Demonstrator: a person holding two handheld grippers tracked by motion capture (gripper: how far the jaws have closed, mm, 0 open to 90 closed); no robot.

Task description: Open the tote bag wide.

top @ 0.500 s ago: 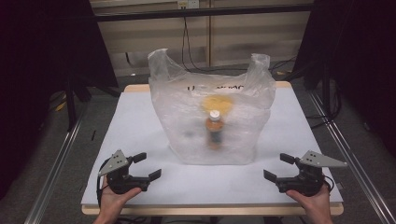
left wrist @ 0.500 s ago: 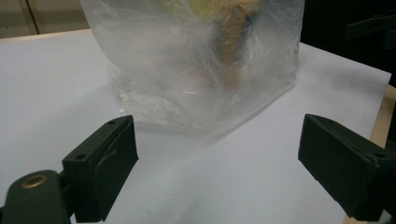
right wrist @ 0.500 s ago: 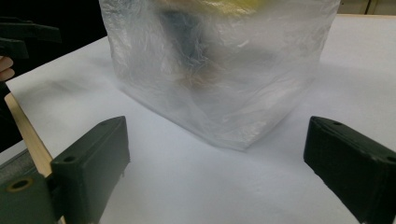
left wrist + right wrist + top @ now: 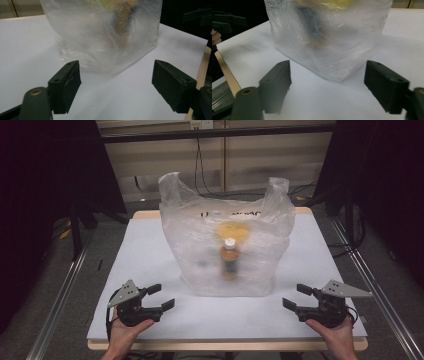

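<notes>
Translucent plastic bag (image 4: 227, 245) stands upright mid-table (image 4: 150, 260), enclosing an upright bottle (image 4: 229, 257) and a yellow item (image 4: 234, 229). Left gripper (image 4: 161, 296) and right gripper (image 4: 291, 296) rest near the front edge, jaws spread, empty. Risk: tugging one thin wall could topple the bottle or collapse the bag.

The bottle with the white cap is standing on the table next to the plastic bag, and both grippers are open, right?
Not quite: the bottle stands inside the plastic bag, not next to it, as the high view shows. The left gripper and right gripper are indeed open.
</notes>
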